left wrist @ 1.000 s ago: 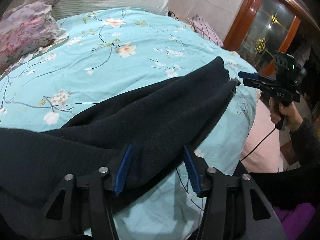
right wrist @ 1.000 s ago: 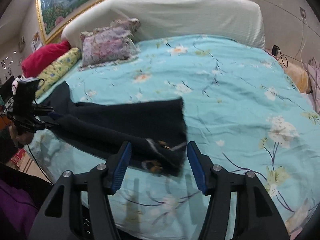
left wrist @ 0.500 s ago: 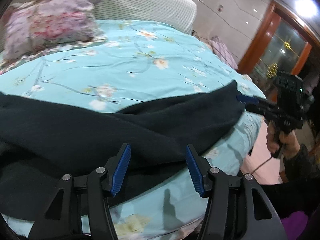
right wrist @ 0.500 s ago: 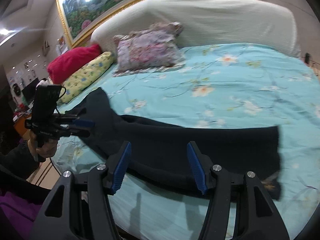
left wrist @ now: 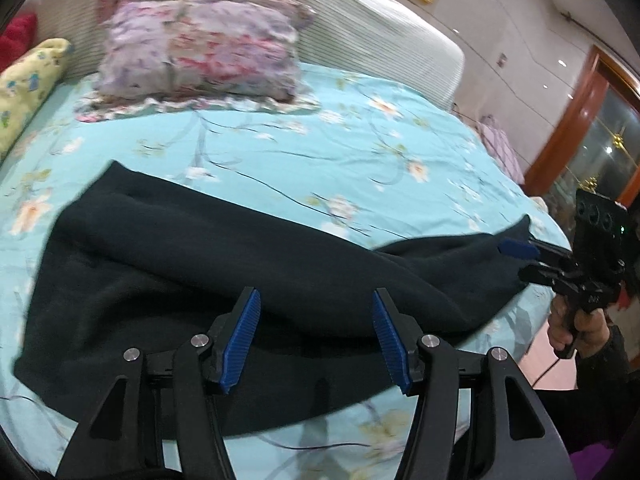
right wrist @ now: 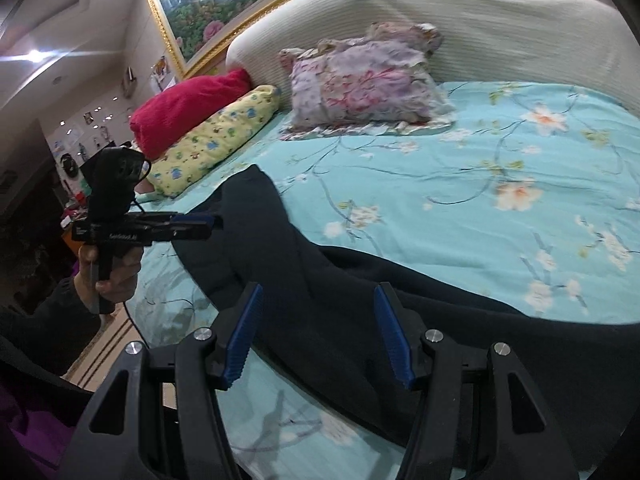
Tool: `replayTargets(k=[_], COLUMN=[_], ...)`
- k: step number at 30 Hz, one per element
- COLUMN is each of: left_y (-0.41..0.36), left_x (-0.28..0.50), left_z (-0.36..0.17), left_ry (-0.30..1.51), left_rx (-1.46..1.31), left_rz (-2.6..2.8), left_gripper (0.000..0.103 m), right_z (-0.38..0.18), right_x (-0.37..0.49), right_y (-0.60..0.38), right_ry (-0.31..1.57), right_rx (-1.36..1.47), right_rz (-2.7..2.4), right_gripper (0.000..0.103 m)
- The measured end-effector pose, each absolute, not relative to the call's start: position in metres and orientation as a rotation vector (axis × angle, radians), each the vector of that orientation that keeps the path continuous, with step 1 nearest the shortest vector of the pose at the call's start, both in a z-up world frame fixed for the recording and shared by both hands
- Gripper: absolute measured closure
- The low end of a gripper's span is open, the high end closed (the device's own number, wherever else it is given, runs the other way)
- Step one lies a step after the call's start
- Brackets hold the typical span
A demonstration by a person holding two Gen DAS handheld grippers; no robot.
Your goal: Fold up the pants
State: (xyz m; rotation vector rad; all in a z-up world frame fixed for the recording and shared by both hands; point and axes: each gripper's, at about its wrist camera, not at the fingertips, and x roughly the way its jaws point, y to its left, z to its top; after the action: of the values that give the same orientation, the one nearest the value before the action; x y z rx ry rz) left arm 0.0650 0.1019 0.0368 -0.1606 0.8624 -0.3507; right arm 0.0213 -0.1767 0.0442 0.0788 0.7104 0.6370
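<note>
Pants: the dark pants (left wrist: 248, 264) lay stretched along the near edge of the bed (left wrist: 360, 148), over its turquoise flowered cover.
Left wrist view: one end of the pants reached the right tongs (left wrist: 520, 258) at the bed's far right corner; whether those blue pads touched the cloth could not be told.
Right wrist view: the other end (right wrist: 256, 208) lay by the left tongs (right wrist: 208, 226), their tips at its edge.
Left tongs: jaws wide apart, nothing between them, pads clear of the fabric below.
Right tongs: jaws wide apart, empty, above the pants.
Hands: each hand (right wrist: 116, 276) gripped a pistol handle, tongs tilted downward.
Beyond: a flowered pillow (left wrist: 200, 48) against the pale headboard (right wrist: 480, 20), a yellow pillow (right wrist: 216, 140) and a red one (right wrist: 188, 108).
</note>
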Motion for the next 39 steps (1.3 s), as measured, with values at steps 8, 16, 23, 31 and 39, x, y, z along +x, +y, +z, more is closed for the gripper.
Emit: replayTargets(k=[8, 16, 23, 31, 39], left_y=[0.158, 0.197, 0.223, 0.248, 0.238], left_x=[0.087, 0.117, 0.161, 0.221, 0.244], left_z=[0.052, 0.055, 0.049, 0.015, -0.011], left_ry=[0.839, 0.861, 0.92, 1.101, 1.208], left_rx=[-0.176, -0.169, -0.122, -0.17, -0.196], left_rz=[-0.244, -0.174, -0.16, -0.222, -0.321], left_gripper=[0.042, 0.041, 0.038, 0.036, 0.041], right_z=[0.037, 0.032, 0.028, 0.015, -0.01], right_x=[0.045, 0.068, 0.088, 0.131, 0.165], right_y=[-0.145, -0.119, -0.098, -0.079, -0.054], right_ry=[0.765, 0.812, 0.857, 0.946, 1.096], right_rx=[0.077, 0.075, 0.045, 0.1, 0.177], right_rz=[0.665, 0.696, 0.723, 0.788, 0.869], right_gripper=[0.044, 0.044, 0.044, 0.044, 0.044])
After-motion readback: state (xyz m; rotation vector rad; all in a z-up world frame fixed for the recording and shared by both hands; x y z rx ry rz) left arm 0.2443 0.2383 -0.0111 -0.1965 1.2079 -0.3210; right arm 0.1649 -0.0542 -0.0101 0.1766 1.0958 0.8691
